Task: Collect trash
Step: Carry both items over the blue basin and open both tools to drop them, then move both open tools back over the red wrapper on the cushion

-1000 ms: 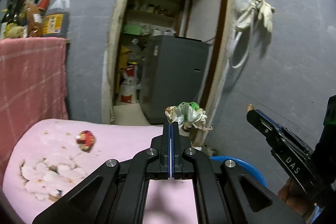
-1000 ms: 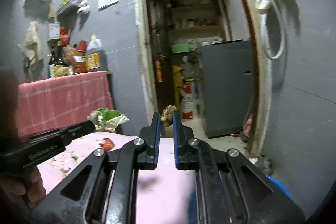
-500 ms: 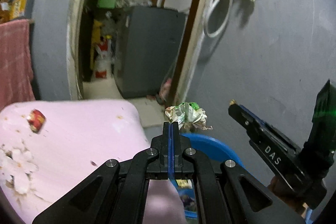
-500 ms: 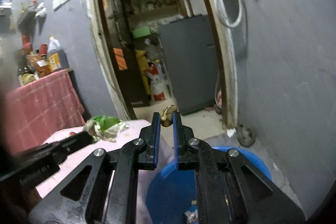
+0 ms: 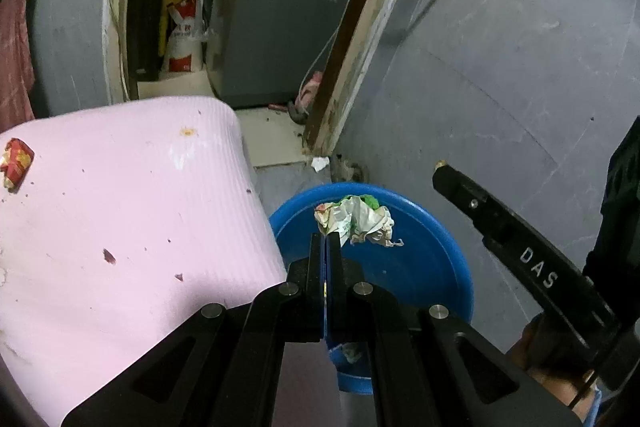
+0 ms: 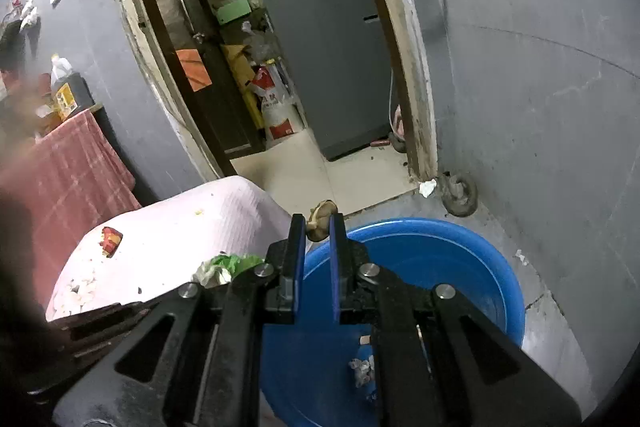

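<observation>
The left gripper (image 5: 327,241) is seen with its black fingers (image 5: 316,255) pressed flat together, clamped on one edge of a crumpled wrapper (image 5: 356,219). The wrapper is thin, creased white film with green print, bunched into an irregular wad. It is held above the open mouth of a blue basin (image 5: 436,263), a round, smooth plastic vessel standing on the floor beside the table (image 5: 120,211).

The right gripper (image 6: 316,223) is seen with its blue-lined fingers (image 6: 297,251) a narrow gap apart, clamped on a small brown scrap (image 6: 319,215) at the tips. The scrap is rounded and dull, with a paler patch; its material cannot be told. It is held over the near rim of the same basin (image 6: 472,267). A few pale, crumpled scraps (image 6: 362,367) lie on the basin bottom.

The table is covered with a pink, finely ribbed sheet, spotted with dark specks. A red crumpled wrapper (image 5: 16,163) lies on it near the left edge. White flaky debris (image 6: 80,291) is scattered on the sheet in the right wrist view.

A grey smooth-sided cabinet (image 5: 280,19) stands beyond the worn wooden door frame (image 5: 352,39).
</observation>
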The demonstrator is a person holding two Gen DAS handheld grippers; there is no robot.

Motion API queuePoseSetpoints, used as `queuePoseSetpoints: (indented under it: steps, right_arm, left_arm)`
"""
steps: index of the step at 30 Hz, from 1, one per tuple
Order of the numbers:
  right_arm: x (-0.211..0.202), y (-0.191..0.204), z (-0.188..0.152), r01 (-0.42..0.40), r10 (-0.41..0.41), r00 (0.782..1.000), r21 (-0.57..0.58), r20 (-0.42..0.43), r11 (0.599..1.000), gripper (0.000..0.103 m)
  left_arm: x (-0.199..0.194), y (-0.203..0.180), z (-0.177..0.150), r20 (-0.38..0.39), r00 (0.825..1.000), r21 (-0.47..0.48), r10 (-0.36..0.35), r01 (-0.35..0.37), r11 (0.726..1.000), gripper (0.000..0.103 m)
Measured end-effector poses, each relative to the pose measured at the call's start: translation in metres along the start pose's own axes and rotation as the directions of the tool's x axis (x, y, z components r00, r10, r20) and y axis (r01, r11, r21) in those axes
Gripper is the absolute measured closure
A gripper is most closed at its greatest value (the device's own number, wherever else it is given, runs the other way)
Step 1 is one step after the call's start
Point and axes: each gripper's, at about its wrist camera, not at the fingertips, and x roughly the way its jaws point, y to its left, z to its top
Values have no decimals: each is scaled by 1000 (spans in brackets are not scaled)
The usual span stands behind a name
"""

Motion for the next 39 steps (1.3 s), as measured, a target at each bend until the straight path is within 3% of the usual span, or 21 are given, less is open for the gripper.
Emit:
queuePoseSetpoints:
  steps: [15,18,20,24,27,29,33,35,39]
  right_arm:
    - [7,-5,1,17,-17,999,23,-29,1000,88]
    - [8,-4,2,20,-20,999,28,-31,999,86]
    - [8,-5,2,21,-20,999,29,-30,999,84]
    - [8,-6,2,24,-24,999,32,-26,999,76]
    - [8,-5,2,28,-27,999,33,-18,999,65]
    - [7,-3,3,29,-28,1000,33,-10,999,58]
    - [7,3,4,11,-11,1000,29,7,1000,41]
    - [6,7,4,1,-2,1000,24,19,1000,33]
    - [3,22,5,-40,39,998,19,54,999,17]
  left_arm:
    - [16,14,-5,-77,997,-22,8,-9,1000,102]
    - [16,15,-5,-78,997,-24,6,-8,1000,98]
    - [14,15,-6,-73,997,-33,-7,5,999,85]
    - [6,17,-3,-45,999,-45,-10,8,999,76]
    - [-9,22,-1,17,1000,-47,8,-7,999,67]
    - [-24,29,0,82,996,-40,27,-24,999,53]
    - [-51,49,1,187,978,-78,90,-77,994,39]
    - [-62,62,2,218,968,-108,122,-100,989,24]
    - [-82,84,1,271,939,-157,213,-175,972,14]
